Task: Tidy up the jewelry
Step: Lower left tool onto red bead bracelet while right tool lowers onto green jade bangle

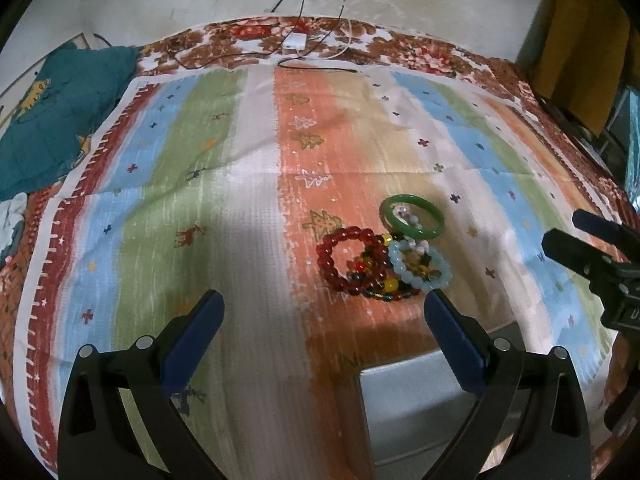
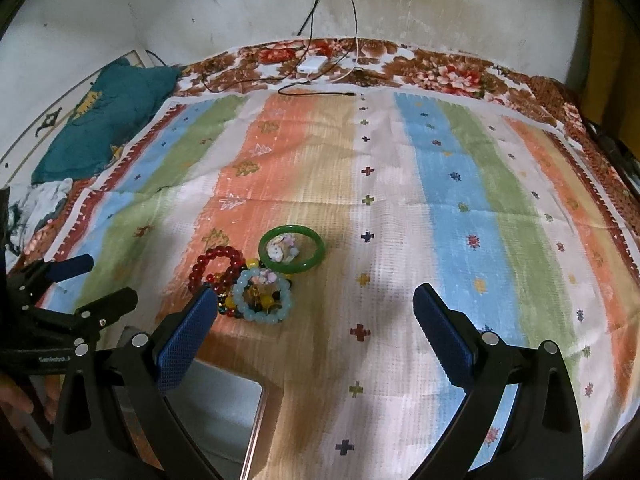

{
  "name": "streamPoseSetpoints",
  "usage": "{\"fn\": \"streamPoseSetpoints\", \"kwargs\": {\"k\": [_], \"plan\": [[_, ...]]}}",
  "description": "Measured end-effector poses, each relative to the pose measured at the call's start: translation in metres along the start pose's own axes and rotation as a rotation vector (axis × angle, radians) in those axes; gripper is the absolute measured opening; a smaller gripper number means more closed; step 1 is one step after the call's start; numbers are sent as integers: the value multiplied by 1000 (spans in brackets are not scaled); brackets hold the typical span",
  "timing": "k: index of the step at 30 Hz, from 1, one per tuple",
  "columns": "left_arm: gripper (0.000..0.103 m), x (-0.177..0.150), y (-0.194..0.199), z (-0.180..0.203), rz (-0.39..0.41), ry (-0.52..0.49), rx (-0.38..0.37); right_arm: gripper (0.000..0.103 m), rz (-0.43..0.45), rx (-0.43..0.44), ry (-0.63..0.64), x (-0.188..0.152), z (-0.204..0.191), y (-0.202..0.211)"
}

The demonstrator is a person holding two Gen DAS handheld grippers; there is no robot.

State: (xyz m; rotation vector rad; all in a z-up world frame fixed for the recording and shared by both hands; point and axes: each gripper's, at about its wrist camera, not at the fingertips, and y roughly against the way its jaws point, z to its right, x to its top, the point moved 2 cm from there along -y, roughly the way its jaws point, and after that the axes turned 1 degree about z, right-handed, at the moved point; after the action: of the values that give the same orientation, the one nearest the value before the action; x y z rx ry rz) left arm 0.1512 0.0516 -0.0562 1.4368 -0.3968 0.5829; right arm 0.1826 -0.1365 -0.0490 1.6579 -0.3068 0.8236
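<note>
A pile of bracelets lies on the striped cloth (image 1: pixel 256 200): a green bangle (image 1: pixel 412 216), a red bead bracelet (image 1: pixel 350 258), a pale blue bead bracelet (image 1: pixel 420 266) and darker mixed beads under them. In the right wrist view the green bangle (image 2: pixel 291 248), the red bracelet (image 2: pixel 216 266) and the blue bracelet (image 2: pixel 262 300) lie just ahead of my left finger. A grey tray (image 1: pixel 420 408) sits near the front edge, also shown in the right wrist view (image 2: pixel 216 412). My left gripper (image 1: pixel 324 312) is open and empty, short of the pile. My right gripper (image 2: pixel 314 312) is open and empty.
A teal cushion (image 1: pixel 52 120) lies at the back left. A white charger (image 1: pixel 294 42) and cables lie at the back by the wall. A floral bedsheet (image 1: pixel 420 56) borders the cloth. The right gripper's fingers (image 1: pixel 592 248) show at the left view's right edge.
</note>
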Motion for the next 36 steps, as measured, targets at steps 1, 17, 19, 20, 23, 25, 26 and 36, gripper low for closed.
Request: {"fn": "streamPoseSetpoints", "kwargs": {"k": [1, 17, 19, 20, 23, 25, 26, 36], "plan": [[97, 1, -3, -2, -5, 7, -2, 99, -5, 2, -2, 1, 0, -2], [97, 17, -46, -16, -122, 36, -9, 99, -101, 20, -23, 19, 5, -50], [97, 19, -51, -16, -136, 36, -13, 99, -114, 30, -30, 21, 6, -56], [97, 19, -53, -15, -143, 37, -14, 99, -120, 35, -37, 21, 6, -59], [96, 20, -63, -17, -169, 45, -26, 99, -148, 51, -64, 22, 10, -70], [94, 20, -68, -19, -177, 61, -52, 99, -162, 44, -66, 21, 10, -76], [93, 21, -72, -20, -186, 71, -59, 99, -168, 43, -67, 21, 10, -79], [73, 21, -97, -24, -257, 82, -64, 84, -241, 44, -135, 20, 23, -112]]}}
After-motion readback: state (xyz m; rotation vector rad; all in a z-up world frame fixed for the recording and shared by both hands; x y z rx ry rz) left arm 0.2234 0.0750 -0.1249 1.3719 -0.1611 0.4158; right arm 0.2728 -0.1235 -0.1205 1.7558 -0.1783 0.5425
